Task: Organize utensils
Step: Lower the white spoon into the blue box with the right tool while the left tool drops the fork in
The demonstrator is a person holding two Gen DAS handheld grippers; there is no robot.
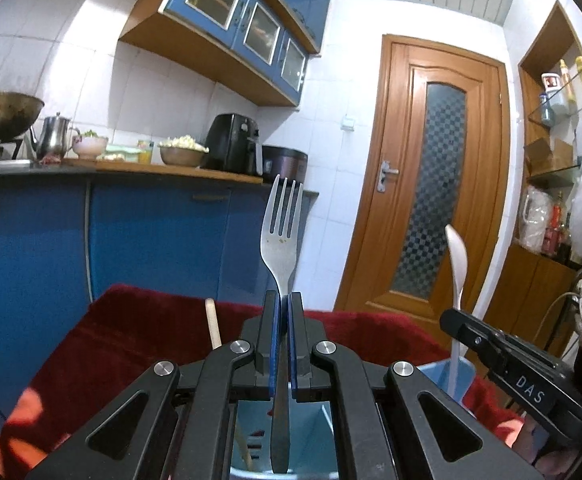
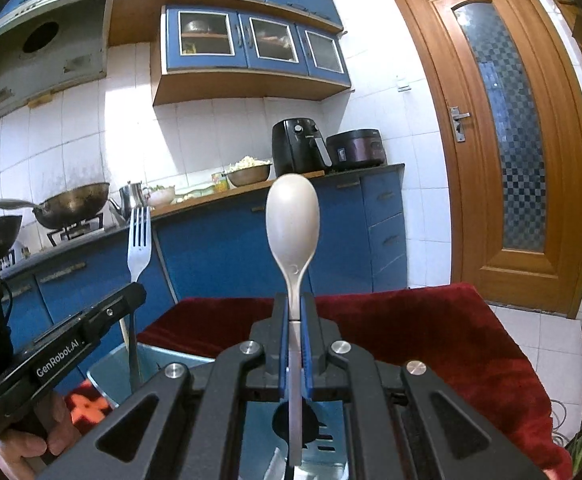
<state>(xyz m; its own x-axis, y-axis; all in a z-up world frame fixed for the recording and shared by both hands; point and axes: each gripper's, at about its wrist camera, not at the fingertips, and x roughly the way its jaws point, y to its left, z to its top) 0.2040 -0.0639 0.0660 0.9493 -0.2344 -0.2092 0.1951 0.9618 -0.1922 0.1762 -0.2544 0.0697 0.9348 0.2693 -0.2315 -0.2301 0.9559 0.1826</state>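
Item 1: fork [image 1: 282, 236], upright, tines up, clamped at the neck in our left gripper [image 1: 284, 336], handle end inside the blue holder [image 1: 461, 376].
Item 2: spoon [image 2: 293, 216], upright, bowl up, clamped in our right gripper [image 2: 295, 344], handle over another compartment.
Handling: we judge both should drop straight down, jaws parting only once each handle sits deep, holder steady on the red-clothed desk [image 2: 431, 328].

"DAS" on right tool [image 1: 457, 320]; "GenRobot.AI" on left tool [image 2: 133, 292]
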